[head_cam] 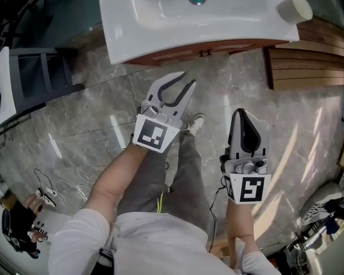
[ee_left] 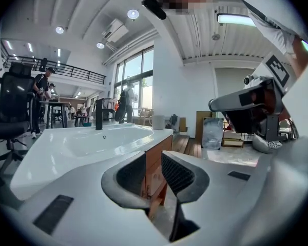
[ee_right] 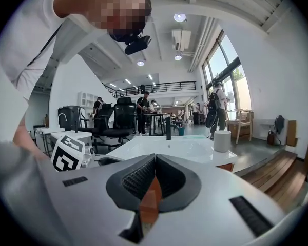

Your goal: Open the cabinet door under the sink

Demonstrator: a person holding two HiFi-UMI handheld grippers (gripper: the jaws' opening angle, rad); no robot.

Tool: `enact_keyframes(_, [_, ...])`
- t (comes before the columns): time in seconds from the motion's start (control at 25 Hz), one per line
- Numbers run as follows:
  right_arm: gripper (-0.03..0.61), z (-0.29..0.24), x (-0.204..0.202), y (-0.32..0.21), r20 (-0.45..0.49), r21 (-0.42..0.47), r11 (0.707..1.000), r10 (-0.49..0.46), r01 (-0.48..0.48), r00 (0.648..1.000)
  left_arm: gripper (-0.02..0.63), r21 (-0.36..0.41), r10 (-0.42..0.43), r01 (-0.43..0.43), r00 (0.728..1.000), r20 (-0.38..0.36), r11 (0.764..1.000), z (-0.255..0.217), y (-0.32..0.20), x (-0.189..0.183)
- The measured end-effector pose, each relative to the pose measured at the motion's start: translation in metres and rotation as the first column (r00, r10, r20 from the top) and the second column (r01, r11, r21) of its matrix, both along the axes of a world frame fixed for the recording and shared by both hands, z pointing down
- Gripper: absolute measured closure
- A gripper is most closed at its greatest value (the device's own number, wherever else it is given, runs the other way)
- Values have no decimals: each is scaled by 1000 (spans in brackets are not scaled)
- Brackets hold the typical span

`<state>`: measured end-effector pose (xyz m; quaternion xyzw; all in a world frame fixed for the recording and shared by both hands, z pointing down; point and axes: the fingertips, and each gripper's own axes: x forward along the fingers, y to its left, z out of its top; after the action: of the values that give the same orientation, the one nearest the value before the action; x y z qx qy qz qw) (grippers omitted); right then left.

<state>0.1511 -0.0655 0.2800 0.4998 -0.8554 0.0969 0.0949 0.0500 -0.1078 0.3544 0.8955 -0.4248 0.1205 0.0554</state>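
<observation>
The white sink (head_cam: 160,22) runs across the top of the head view, and a brown strip of cabinet door (head_cam: 178,53) with small dark handles (head_cam: 204,52) shows under its rim. My left gripper (head_cam: 186,80) hangs over the floor just in front of that cabinet, open, with nothing between its jaws. In the left gripper view the left gripper (ee_left: 154,157) frames the brown cabinet front (ee_left: 155,163) in its gap. My right gripper (head_cam: 241,112) is lower right, farther from the cabinet, jaws pressed together on nothing. The right gripper (ee_right: 155,159) points at the sink (ee_right: 179,147).
A white cup (head_cam: 295,7) stands on the sink's right corner. Stepped wooden decking (head_cam: 309,62) lies right of the cabinet. A dark chair frame (head_cam: 40,79) stands at left, and cables (head_cam: 57,188) trail on the grey marble floor. The person's shoe (head_cam: 195,122) sits between the grippers.
</observation>
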Motion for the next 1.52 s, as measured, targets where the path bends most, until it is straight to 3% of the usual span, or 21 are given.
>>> enact_keyframes(0.52, [546, 125, -7, -31, -2, -17, 998, -59, 59, 998, 502, -27, -20, 21, 1000, 6, 999, 133, -32, 20])
enact_keyframes(1.08, [546, 266, -14, -51, 5, 15, 998, -55, 54, 998, 491, -23, -41, 42, 998, 45, 999, 294, -58, 28])
enact_keyframes(1.52, [546, 312, -9, -64, 5, 53, 997, -50, 50, 999, 492, 30, -36, 34, 998, 51, 999, 337, -79, 38])
